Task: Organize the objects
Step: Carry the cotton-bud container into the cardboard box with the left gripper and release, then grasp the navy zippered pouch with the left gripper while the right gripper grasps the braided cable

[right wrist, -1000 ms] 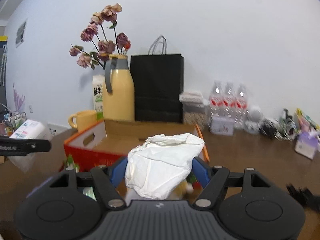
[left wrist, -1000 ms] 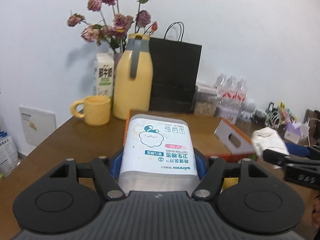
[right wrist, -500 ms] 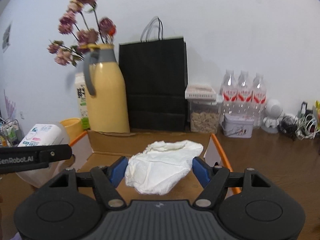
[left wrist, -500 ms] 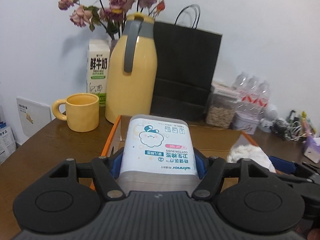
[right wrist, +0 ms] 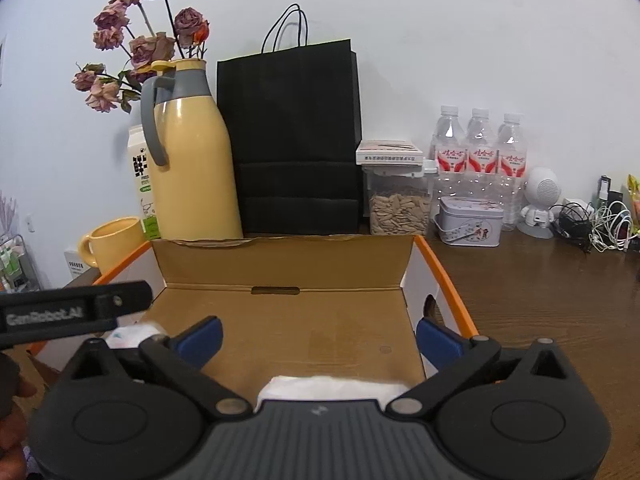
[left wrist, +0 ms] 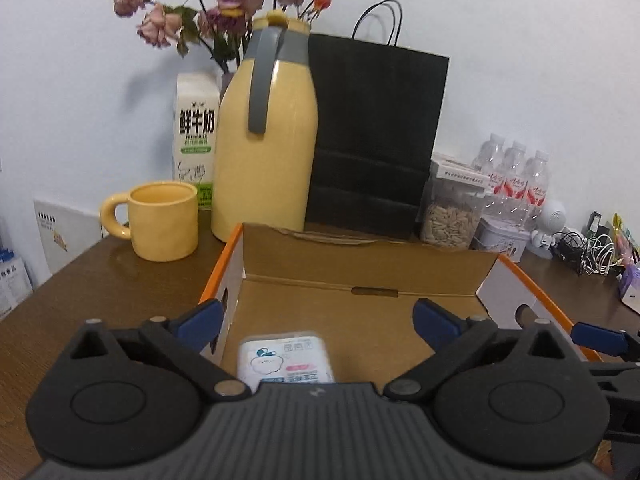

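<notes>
Both the left gripper and right gripper are opening, nothing clamped. The swab box looks light, stiff and smooth: grip its flat sides. The tissue looks soft and crushable, so any pinch holds.

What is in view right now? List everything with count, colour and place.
cardboard box: 1, brown with orange rim, table centre
cotton bud pack: 1, white, inside box, left
white wad: 1, inside box, right
thermos: 1, yellow, behind box
mug: 1, yellow, left of thermos
milk carton: 1, white, behind mug
dried roses: bunch, pink, behind thermos
paper bag: 1, black, against wall
seed jar: 1, clear
tin: 1, grey
water bottles: 3, clear
left tool: opening, nothing gripped
right tool: opening, nothing gripped
</notes>
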{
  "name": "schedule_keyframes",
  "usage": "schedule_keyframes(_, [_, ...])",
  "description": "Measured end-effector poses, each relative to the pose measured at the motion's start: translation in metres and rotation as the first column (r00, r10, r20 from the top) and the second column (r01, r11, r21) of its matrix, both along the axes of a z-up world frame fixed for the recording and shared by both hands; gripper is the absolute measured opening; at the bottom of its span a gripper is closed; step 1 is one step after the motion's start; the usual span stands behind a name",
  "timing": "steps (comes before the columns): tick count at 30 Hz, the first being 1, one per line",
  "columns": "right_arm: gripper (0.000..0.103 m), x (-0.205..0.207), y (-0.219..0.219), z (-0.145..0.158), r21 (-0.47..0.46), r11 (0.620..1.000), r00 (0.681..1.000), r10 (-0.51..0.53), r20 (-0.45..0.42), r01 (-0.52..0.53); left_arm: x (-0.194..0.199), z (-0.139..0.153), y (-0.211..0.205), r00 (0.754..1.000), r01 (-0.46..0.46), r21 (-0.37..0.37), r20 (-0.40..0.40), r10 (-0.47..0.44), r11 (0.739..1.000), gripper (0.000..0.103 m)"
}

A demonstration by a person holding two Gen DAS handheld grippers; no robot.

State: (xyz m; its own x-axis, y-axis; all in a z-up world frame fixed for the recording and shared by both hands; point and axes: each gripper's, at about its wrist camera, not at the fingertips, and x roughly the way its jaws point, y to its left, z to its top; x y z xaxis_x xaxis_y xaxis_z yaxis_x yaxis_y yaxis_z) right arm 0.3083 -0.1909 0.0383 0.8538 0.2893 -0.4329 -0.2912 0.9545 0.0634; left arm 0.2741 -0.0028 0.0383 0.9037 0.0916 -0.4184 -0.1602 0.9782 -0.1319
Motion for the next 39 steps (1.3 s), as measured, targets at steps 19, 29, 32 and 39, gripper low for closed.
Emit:
schedule_keyframes(19, [0.103,-0.030,-0.005,0.017,-0.001,1.000,0.989,0.008,0.146,-0.008,-0.035,0.025,-0.004,0.991,0.002,-0.002,0.133,-0.002,1.000,0.103])
schedule_keyframes(29, [0.103,-0.063,-0.016,0.034,0.007,0.999,0.984,0.037,0.173,-0.039,-0.068,0.045,0.001,0.987,0.023,-0.008,0.157,-0.022,1.000,0.103])
schedule_keyframes(32, [0.103,-0.075,-0.023,0.035,0.005,0.999,0.984,0.041,0.172,-0.042,-0.079,0.048,0.001,0.988,0.036,0.004,0.152,-0.036,0.999,0.103])
schedule_keyframes(39, [0.103,-0.110,-0.049,0.027,-0.023,0.999,0.990,0.034,0.138,-0.031,-0.106,0.040,0.006,0.993,0.065,0.017,0.095,-0.066,0.998,0.103])
